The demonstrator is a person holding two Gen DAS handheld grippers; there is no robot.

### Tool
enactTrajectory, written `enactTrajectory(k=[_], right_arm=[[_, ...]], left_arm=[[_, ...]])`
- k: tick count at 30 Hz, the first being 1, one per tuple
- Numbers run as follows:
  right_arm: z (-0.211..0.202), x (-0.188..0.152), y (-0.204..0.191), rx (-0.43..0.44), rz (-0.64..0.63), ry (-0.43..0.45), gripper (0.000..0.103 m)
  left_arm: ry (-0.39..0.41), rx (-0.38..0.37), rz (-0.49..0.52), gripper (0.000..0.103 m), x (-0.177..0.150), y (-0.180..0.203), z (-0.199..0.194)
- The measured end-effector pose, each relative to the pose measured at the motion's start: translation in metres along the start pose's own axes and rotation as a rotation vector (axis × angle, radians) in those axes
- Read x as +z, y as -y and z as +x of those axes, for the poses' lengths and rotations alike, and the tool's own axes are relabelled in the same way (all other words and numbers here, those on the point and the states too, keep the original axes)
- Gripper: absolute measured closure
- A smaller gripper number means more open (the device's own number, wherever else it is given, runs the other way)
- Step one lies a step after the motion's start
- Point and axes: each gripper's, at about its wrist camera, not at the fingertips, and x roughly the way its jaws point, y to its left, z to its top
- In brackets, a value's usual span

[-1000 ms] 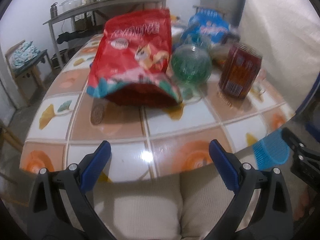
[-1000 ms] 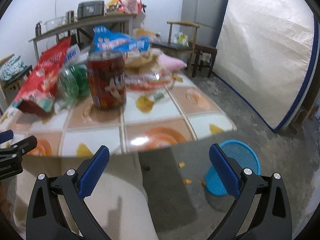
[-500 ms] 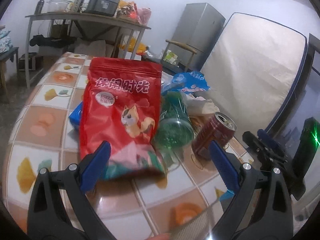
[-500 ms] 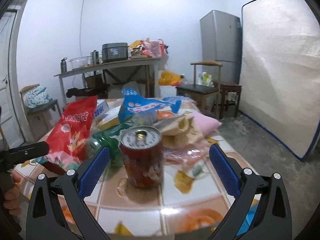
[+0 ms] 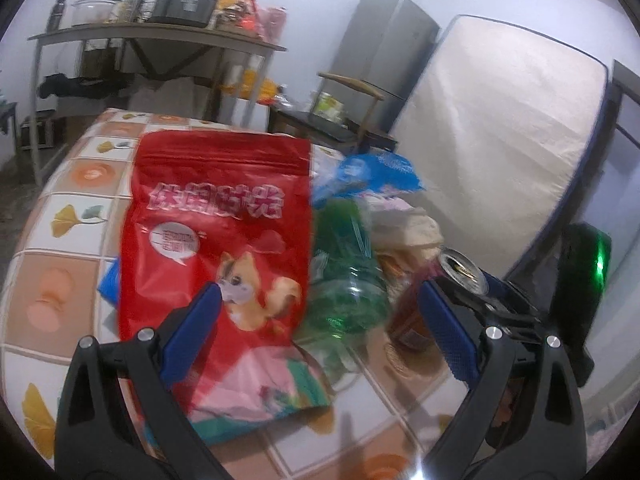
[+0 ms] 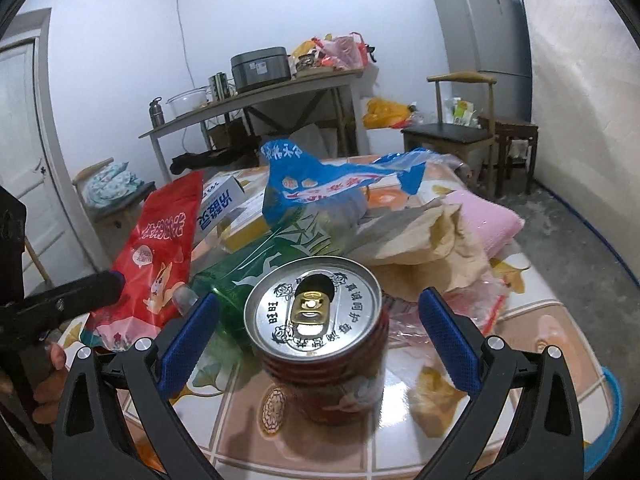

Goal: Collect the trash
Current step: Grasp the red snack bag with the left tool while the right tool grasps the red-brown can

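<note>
A pile of trash lies on the tiled table (image 5: 60,240). A red snack bag (image 5: 224,240) stands at the front, also in the right wrist view (image 6: 160,248). Beside it lie a green plastic bottle (image 5: 348,280), a blue wrapper (image 6: 332,184) and a red can (image 6: 320,344) with an open silver top. My left gripper (image 5: 320,340) is open, just before the red bag. My right gripper (image 6: 320,344) is open, its fingers either side of the can without touching. It also shows in the left wrist view (image 5: 504,304).
A pink cloth (image 6: 484,224), beige paper (image 6: 432,240) and a white box (image 6: 220,204) lie behind the can. A blue basket (image 6: 612,416) stands on the floor at right. A mattress (image 5: 500,152), fridge (image 6: 484,40), chair (image 6: 452,136) and shelf table (image 6: 256,96) stand beyond.
Both grippers have risen from below the table edge and closed in on the pile. The right one now brackets the can. The left one is close to the red bag.
</note>
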Motion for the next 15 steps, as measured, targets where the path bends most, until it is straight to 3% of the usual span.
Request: enactTrajectory(k=[6,10,15], right_arm=[[0.006,-0.004,0.004,0.034,-0.013,-0.009,0.009],[0.006,-0.006,0.011,0.057,0.001,-0.008,0.01],[0.005,-0.009,0.018,0.077,0.018,-0.004,0.015]], left_arm=[[0.041,0.127,-0.071,0.008,0.015,-0.02,-0.007],[0.005,0.218,-0.063,0.008,0.036,-0.039,-0.008],[-0.108,0.246,-0.05,0.008,0.049,-0.067,-0.002]])
